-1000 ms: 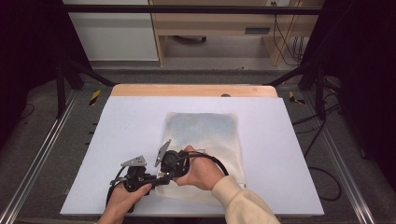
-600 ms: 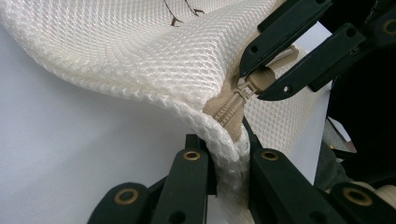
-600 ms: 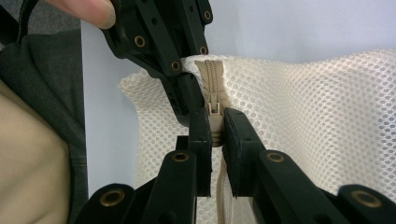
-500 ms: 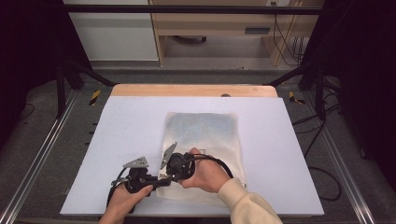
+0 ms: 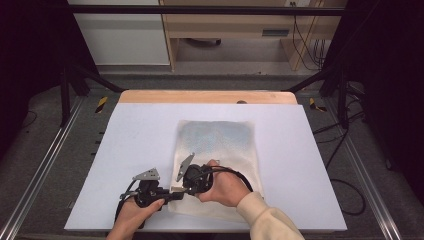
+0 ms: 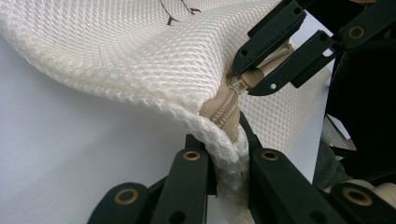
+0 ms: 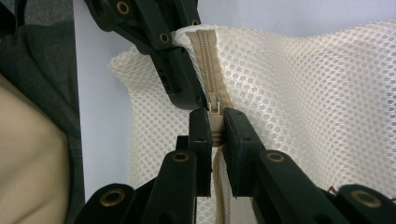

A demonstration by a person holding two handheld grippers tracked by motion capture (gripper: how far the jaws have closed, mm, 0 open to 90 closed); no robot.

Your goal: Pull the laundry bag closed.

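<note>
Mesh laundry bag (image 5: 216, 150) lay flat at centre of the white bench (image 5: 125, 150), near edge lifted at lower middle of the high view. Left tool (image 6: 227, 149) was clamped on the bag's corner hem beside the zipper (image 6: 224, 112) end. Right tool (image 7: 213, 123) was pinched on the zipper pull (image 7: 213, 103). Fabric looked light, soft and floppy; likely to bunch. Best held at the hem and the pull, kept taut between both.
</note>
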